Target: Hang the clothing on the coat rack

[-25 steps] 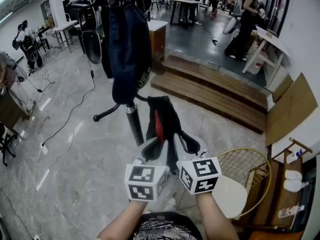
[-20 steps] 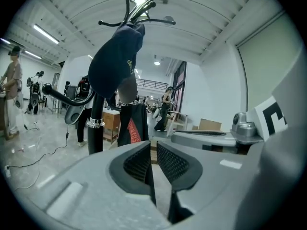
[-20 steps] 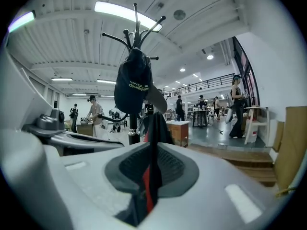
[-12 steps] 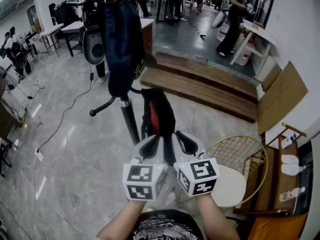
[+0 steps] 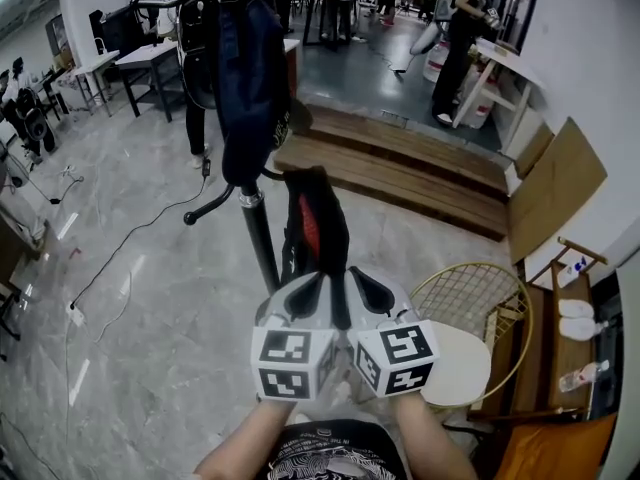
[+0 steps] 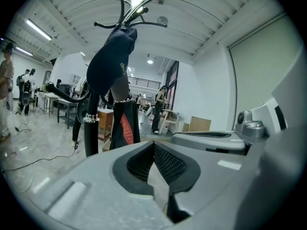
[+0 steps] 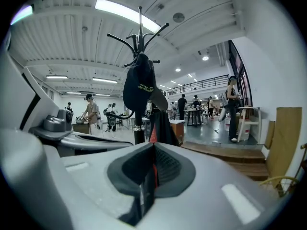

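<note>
Clothing [image 5: 316, 230], black and red, is clamped in my right gripper [image 5: 366, 286] jaws and rises just ahead of them. My left gripper [image 5: 304, 292] jaws have just closed and are clenched together. Coat rack [image 5: 262, 243] stands beyond, left of my jaws.

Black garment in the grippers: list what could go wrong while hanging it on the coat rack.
1. The left gripper has just closed, yet no cloth shows between its pads. The black garment may hang from the right gripper alone, so it could slip or swing.
2. The coat rack already carries a dark jacket. The new piece might snag on it or nudge the rack.
</note>
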`<state>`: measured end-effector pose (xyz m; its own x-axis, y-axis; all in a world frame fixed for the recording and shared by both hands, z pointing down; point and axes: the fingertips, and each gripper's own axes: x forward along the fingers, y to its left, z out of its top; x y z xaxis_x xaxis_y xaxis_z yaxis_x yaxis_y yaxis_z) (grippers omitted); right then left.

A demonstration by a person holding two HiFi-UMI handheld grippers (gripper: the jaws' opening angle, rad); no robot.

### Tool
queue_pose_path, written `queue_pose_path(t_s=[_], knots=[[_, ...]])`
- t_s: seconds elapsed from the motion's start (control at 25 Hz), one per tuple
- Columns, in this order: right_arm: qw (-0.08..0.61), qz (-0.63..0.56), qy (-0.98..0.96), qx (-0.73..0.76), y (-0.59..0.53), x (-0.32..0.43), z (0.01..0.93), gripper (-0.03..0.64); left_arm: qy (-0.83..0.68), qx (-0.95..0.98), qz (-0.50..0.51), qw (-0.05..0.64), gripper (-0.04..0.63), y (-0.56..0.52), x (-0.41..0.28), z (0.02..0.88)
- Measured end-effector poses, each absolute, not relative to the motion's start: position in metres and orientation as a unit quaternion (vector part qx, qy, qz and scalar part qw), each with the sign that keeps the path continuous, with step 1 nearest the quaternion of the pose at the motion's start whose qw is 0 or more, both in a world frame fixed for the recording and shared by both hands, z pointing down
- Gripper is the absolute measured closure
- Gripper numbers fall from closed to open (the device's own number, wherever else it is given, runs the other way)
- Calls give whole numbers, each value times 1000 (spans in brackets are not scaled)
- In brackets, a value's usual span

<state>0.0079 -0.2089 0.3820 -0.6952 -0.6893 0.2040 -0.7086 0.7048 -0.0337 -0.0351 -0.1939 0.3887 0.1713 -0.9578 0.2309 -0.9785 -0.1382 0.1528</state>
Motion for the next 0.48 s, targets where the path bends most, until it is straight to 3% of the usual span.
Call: queue_pose_path(t_s=[0.48], knots=[[85, 52, -922, 375, -193, -4, 379, 615, -643, 754, 43, 132, 589, -183, -44, 391]])
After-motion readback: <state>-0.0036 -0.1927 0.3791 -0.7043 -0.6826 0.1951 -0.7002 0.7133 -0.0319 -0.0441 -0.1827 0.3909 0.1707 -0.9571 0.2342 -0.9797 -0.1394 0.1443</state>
